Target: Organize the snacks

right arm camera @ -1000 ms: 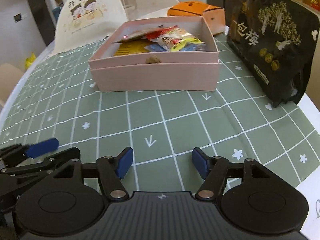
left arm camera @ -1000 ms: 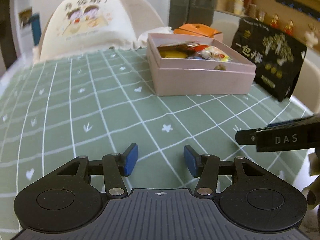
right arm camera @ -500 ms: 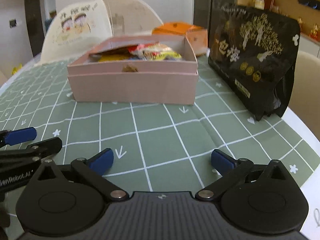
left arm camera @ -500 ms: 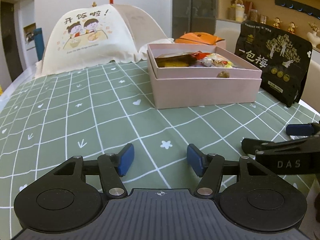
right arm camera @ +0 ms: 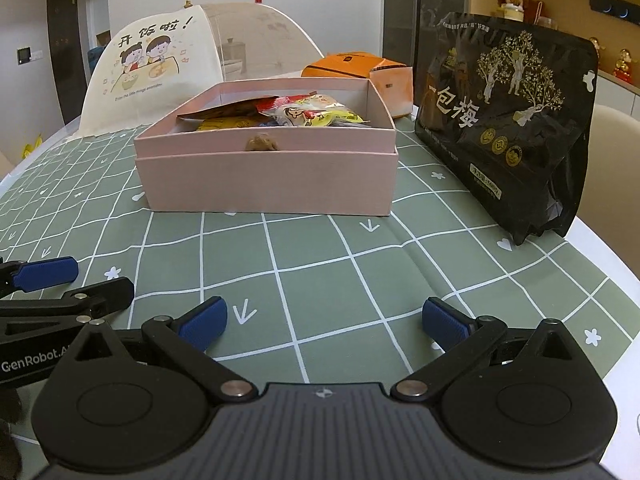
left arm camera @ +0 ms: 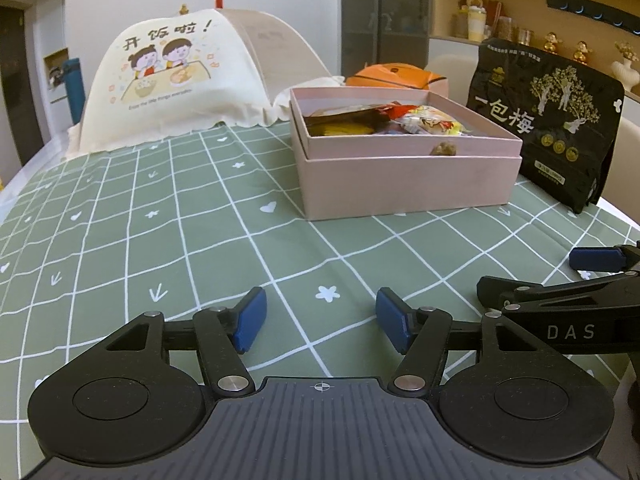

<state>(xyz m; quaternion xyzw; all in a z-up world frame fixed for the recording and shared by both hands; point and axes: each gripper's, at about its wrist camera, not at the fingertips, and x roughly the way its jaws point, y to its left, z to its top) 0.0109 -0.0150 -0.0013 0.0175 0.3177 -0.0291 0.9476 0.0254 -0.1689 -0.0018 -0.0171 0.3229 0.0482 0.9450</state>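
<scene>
A pink open box (left arm camera: 404, 184) (right arm camera: 268, 180) stands on the green checked tablecloth and holds several snack packets (left arm camera: 424, 120) (right arm camera: 308, 114). A tall black snack bag (left arm camera: 552, 120) (right arm camera: 504, 128) stands upright to the right of the box. My left gripper (left arm camera: 320, 318) is open and empty, low over the cloth, well in front of the box. My right gripper (right arm camera: 324, 322) is open wide and empty, just right of the left one. Each gripper shows at the edge of the other's view.
A cream mesh food cover (left arm camera: 188, 80) (right arm camera: 180, 68) with a cartoon print stands at the back left. An orange box (left arm camera: 396, 76) (right arm camera: 360, 70) sits behind the pink box. The table's white edge (right arm camera: 600, 248) runs close on the right.
Both grippers have tilted up and drawn level, low over the cloth. The right gripper's jaws have spread wider; the left's spread slightly.
</scene>
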